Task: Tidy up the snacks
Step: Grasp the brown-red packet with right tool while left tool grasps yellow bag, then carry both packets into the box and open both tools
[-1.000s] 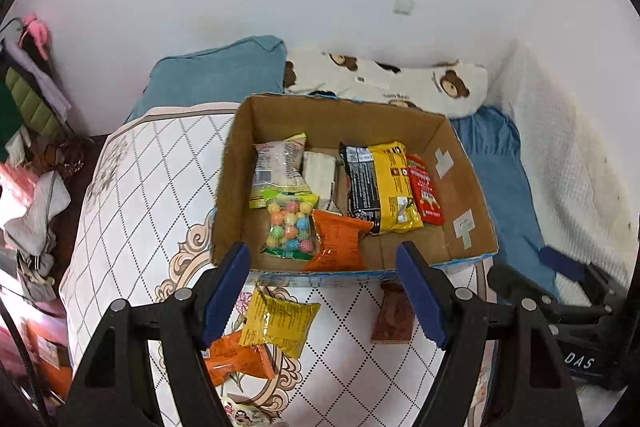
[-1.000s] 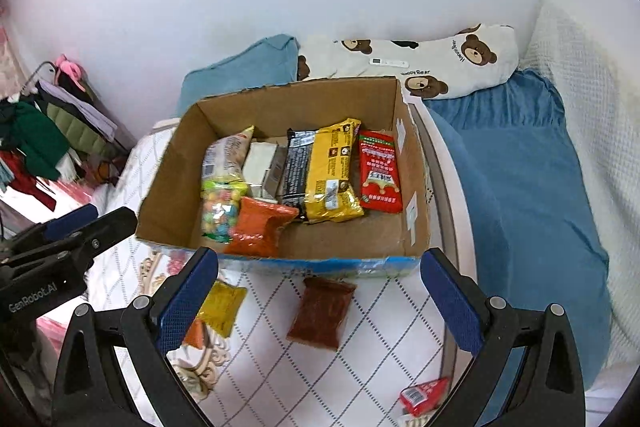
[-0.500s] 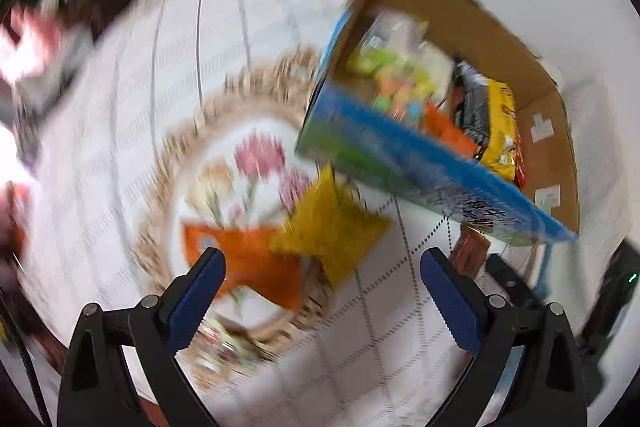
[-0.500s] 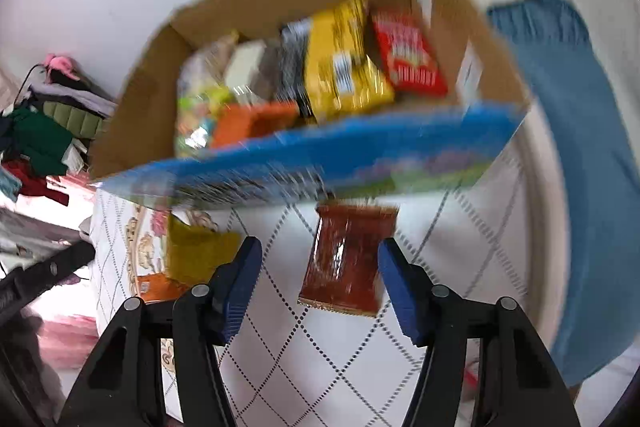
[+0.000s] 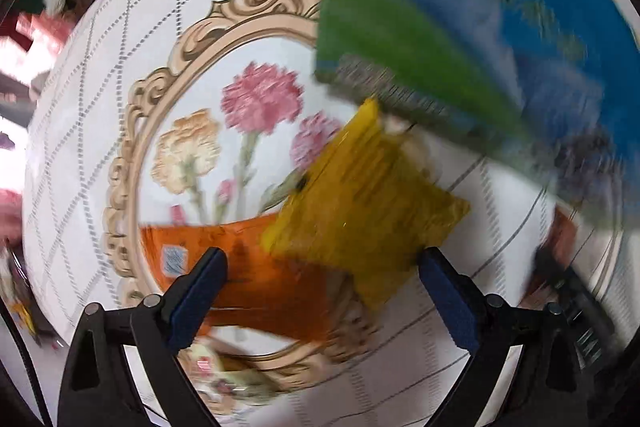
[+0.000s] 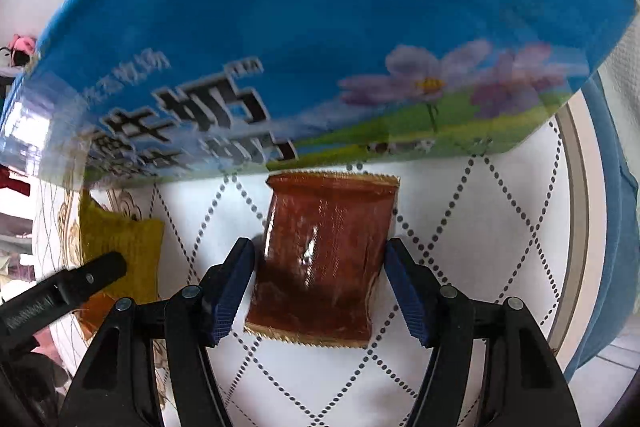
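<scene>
The right gripper (image 6: 320, 287) hangs low over the brown packet (image 6: 324, 259), its fingers (image 6: 236, 287) spread, one on each side of the packet's lower half. The left one sits just beside the wrapper edge; whether either pad touches it cannot be told. The straddle looks like the set-up for a pinch across the packet's width. The packet lies flat on the quilted bed cover (image 6: 460, 211), its far crimped edge just short of the blue printed box (image 6: 320, 39), which fills the view beyond the fingertips. There is bare cover to the right of the fingers, and further right its curved border (image 6: 576, 187); to the left lies the yellow packet (image 6: 116, 251).

The left gripper (image 5: 320, 291) is also spread and holds nothing. Between its fingers (image 5: 196, 299) lie the orange packet (image 5: 256, 283), nearest the left one, and the yellow packet (image 5: 360, 203) overlapping it toward the right one. This view is blurred. Beyond them the box wall (image 5: 460, 39) stands close, so lifting upward probably offers more room than pushing forward. Left of the fingers, the flowered medallion (image 5: 240, 131) lies open. Three snacks appear to remain outside the box.
</scene>
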`<state>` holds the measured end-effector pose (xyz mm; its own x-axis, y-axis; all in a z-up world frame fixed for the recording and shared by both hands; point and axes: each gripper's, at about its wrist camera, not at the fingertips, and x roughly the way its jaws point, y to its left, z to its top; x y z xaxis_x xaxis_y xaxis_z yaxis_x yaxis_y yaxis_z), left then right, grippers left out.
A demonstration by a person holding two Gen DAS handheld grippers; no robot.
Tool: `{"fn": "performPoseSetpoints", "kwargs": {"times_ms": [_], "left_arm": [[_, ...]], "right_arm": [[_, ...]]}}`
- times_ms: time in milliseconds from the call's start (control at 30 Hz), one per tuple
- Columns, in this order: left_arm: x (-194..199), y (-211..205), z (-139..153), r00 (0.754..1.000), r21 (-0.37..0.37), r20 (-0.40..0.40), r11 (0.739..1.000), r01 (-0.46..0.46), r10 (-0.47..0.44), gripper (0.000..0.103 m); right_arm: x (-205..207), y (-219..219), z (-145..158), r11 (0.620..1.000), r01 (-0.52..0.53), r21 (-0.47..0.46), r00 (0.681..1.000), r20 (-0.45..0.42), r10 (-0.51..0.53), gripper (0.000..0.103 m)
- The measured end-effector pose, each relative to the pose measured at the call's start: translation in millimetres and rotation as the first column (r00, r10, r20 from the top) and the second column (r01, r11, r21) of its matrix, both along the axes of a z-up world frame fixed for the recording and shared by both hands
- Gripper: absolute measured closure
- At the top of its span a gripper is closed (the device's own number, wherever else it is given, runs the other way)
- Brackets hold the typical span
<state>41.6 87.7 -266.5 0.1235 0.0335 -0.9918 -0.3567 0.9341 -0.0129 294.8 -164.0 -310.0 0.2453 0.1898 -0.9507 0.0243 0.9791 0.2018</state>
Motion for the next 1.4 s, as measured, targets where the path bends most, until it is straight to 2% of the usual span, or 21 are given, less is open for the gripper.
{"fn": "performPoseSetpoints", "kwargs": {"times_ms": [67, 133, 167, 267, 333, 467, 500, 533, 567, 600, 667, 767, 867, 933, 1067, 1133, 1200, 1367, 1400], "left_arm": [[-14, 7, 3, 1.000, -0.005, -0.021, 1.000, 0.011, -0.011, 0.005], [-25, 17, 9, 0.999, -0.078, -0.019, 0.996, -0.041, 0.040, 0.005], [-29, 23, 14, 0.996, -0.149, -0.012, 0.984, -0.092, 0.092, 0.005], [-24, 29, 20, 0.979, -0.285, 0.006, 0.939, -0.194, 0.204, 0.005], [-11, 27, 20, 0.972, -0.307, 0.011, 0.926, -0.221, 0.235, 0.005], [19, 14, 11, 0.973, -0.242, 0.024, 0.945, -0.218, 0.231, 0.008], [22, 11, 8, 0.972, -0.219, 0.028, 0.951, -0.220, 0.231, 0.021], [24, 9, 7, 0.973, -0.194, 0.041, 0.957, -0.214, 0.225, 0.039], [26, 7, 6, 0.977, -0.180, 0.048, 0.964, -0.196, 0.208, 0.050], [28, 3, 5, 0.984, -0.160, 0.051, 0.974, -0.159, 0.169, 0.054], [29, -7, 4, 0.995, -0.123, 0.053, 0.990, -0.074, 0.081, 0.054], [22, -26, 3, 0.997, -0.090, 0.049, 0.994, 0.060, -0.055, 0.054], [-1, -54, -3, 0.982, -0.065, 0.014, 0.979, 0.191, -0.190, 0.054], [-12, -63, -9, 0.973, -0.092, -0.011, 0.970, 0.227, -0.229, 0.054], [-22, -74, -20, 0.970, -0.131, -0.029, 0.963, 0.237, -0.243, 0.052], [-19, -75, -30, 0.976, -0.158, -0.035, 0.965, 0.208, -0.215, 0.043], [-9, -84, -45, 0.979, -0.199, -0.060, 0.964, 0.178, -0.193, 0.040], [-14, -95, -52, 0.979, -0.170, -0.041, 0.967, 0.188, -0.198, 0.040], [-17, -102, -47, 0.979, -0.163, -0.039, 0.968, 0.193, -0.202, 0.045]], "right_arm": [[-6, -1, -1, 1.000, -0.028, -0.011, 1.000, -0.005, 0.028, 0.040], [-13, -4, -3, 0.999, -0.045, -0.007, 0.999, -0.027, 0.045, 0.040], [-16, -6, -5, 0.999, -0.050, 0.001, 0.998, -0.038, 0.050, 0.040], [-24, -14, -7, 0.999, -0.030, 0.040, 0.998, -0.052, 0.032, 0.039], [-25, -19, -9, 0.998, -0.001, 0.066, 0.999, -0.050, 0.004, 0.039], [-25, -29, -10, 0.997, 0.026, 0.067, 1.000, -0.013, -0.025, 0.039], [-26, -27, -10, 0.999, 0.020, 0.048, 1.000, 0.004, -0.020, 0.039], [-24, -25, -9, 0.999, 0.013, 0.033, 1.000, 0.011, -0.013, 0.039], [-24, -21, -9, 1.000, 0.003, 0.014, 1.000, 0.022, -0.004, 0.039], [-24, -17, -9, 1.000, -0.003, 0.006, 1.000, 0.028, 0.003, 0.040], [-25, -7, -7, 0.999, -0.034, -0.013, 0.999, 0.033, 0.035, 0.043], [-35, -3, -8, 0.997, -0.076, -0.001, 0.997, 0.012, 0.076, 0.043], [-50, -4, -9, 0.991, -0.136, 0.001, 0.990, -0.028, 0.136, 0.043], [-63, -6, -12, 0.986, -0.166, 0.018, 0.984, -0.064, 0.166, 0.043], [-88, -7, -19, 0.977, -0.208, 0.048, 0.969, -0.125, 0.213, 0.043], [-98, -4, -23, 0.976, -0.212, 0.050, 0.967, -0.131, 0.217, 0.043], [-99, -6, -25, 0.981, -0.185, 0.066, 0.973, -0.128, 0.192, 0.039], [-86, -5, -33, 0.991, -0.112, 0.077, 0.987, -0.109, 0.120, 0.038], [-87, -6, -34, 0.992, -0.104, 0.074, 0.988, -0.106, 0.112, 0.036]]}}
